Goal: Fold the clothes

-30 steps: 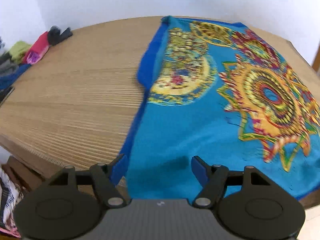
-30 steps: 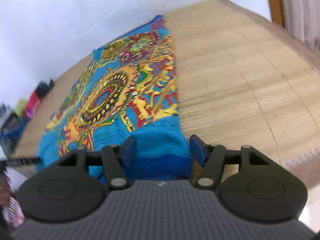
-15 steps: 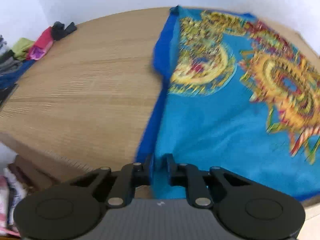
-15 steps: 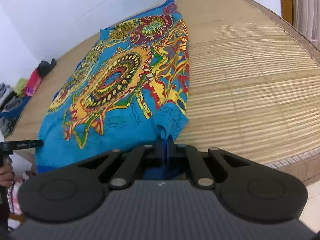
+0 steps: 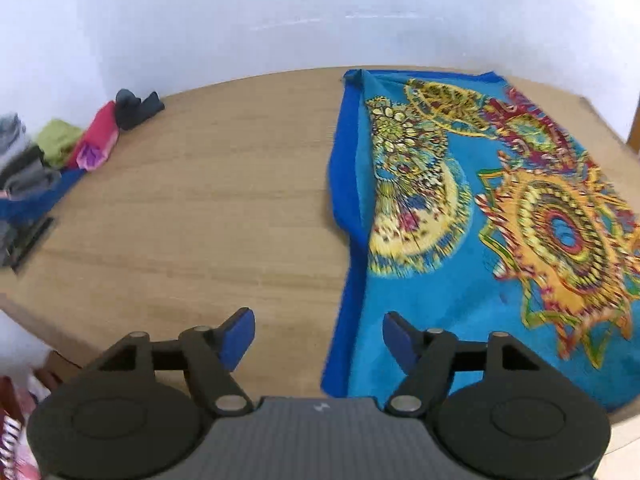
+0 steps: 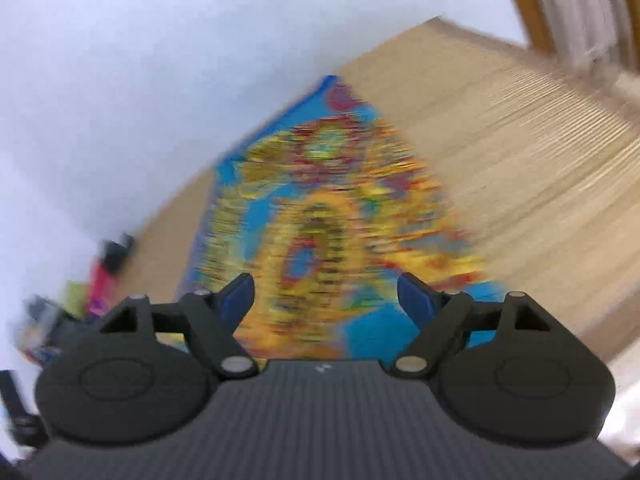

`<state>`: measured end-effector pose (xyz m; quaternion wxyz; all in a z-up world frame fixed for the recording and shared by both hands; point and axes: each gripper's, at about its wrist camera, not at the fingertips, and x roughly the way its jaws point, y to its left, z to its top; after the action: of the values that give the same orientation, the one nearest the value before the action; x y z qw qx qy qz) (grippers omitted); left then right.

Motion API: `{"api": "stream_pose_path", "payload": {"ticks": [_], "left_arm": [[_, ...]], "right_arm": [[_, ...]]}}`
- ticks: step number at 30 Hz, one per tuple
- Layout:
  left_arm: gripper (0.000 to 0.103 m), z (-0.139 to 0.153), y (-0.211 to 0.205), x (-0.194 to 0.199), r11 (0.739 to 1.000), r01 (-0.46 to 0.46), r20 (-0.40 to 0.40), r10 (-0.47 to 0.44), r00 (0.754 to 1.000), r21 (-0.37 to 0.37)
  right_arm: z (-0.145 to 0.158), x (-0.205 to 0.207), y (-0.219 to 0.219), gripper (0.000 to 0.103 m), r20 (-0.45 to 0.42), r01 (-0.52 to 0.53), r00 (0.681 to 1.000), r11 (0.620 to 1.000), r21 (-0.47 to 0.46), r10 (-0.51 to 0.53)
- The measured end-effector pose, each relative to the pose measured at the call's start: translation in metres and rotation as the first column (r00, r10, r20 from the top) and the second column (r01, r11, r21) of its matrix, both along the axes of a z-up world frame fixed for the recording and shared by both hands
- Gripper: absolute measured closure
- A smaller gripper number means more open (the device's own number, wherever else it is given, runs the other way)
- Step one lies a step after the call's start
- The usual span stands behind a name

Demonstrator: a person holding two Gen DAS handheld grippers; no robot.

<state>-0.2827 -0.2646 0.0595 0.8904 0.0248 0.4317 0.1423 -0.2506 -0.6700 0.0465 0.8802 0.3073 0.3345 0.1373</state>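
A domestic room, likely a bedroom, is suggested. A woven bamboo mat point(image 5: 208, 208) is spread over a raised surface set against a plain white wall point(image 5: 280, 12). Folded garments point(image 5: 60, 156) are piled at the mat's far left corner, and a curtain point(image 6: 572, 12) with a wooden frame point(image 6: 516, 0) is seen at the right.

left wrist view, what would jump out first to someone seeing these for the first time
The blue patterned cloth, bright with yellow and red sunburst motifs, lies spread flat over the right half of the wooden table. At the table's far left edge sits a pile of clothes in pink, green, grey and black. Both the left gripper and the right gripper hang open near the cloth's near edge, holding nothing.
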Motion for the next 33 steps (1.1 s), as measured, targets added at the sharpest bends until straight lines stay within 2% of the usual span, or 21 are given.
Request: {"api": "stream_pose_path", "payload": {"ticks": [3,6,10,14,17,22,27,30,33], "left_arm": [[0.029,-0.003,0.004,0.03,0.999,0.036,-0.017,-0.036,0.999,-0.005],[0.029,-0.011,0.016,0.06,0.997,0.076,-0.085,-0.074,0.994,0.017],[0.029,-0.017,0.041,0.095,0.996,0.085,-0.155,-0.081,0.985,0.021],[0.029,-0.022,0.066,0.113,0.997,0.076,-0.164,-0.076,0.983,-0.003],[0.029,-0.027,0.082,0.124,0.996,0.089,-0.177,-0.093,0.98,-0.026],[0.029,-0.033,0.108,0.137,0.98,0.193,-0.178,-0.199,0.964,-0.051],[0.029,-0.033,0.136,0.148,0.936,0.345,-0.173,-0.351,0.92,-0.064],[0.029,-0.029,0.156,0.15,0.909,0.412,-0.152,-0.417,0.896,-0.061],[0.029,-0.029,0.175,0.149,0.893,0.446,-0.14,-0.449,0.882,-0.055]], "right_arm": [[-0.012,0.01,0.039,0.022,0.033,-0.092,0.996,0.988,0.123,0.088],[-0.023,0.039,0.078,0.022,-0.016,-0.157,0.987,0.973,0.17,0.162],[-0.033,0.072,0.119,0.021,-0.137,-0.146,0.976,0.974,0.172,0.171],[-0.037,0.09,0.155,0.022,-0.168,-0.187,0.963,0.97,0.154,0.212],[-0.036,0.092,0.179,0.022,-0.192,-0.213,0.954,0.971,0.106,0.231],[-0.037,0.081,0.207,0.022,-0.215,-0.089,0.971,0.992,0.093,0.108],[-0.035,0.063,0.24,0.021,-0.23,0.049,0.973,0.996,0.078,-0.03],[-0.031,0.043,0.271,0.021,-0.193,0.107,0.977,0.992,0.066,-0.093],[-0.028,0.026,0.302,0.022,-0.141,0.147,0.98,0.988,0.053,-0.139]]}}
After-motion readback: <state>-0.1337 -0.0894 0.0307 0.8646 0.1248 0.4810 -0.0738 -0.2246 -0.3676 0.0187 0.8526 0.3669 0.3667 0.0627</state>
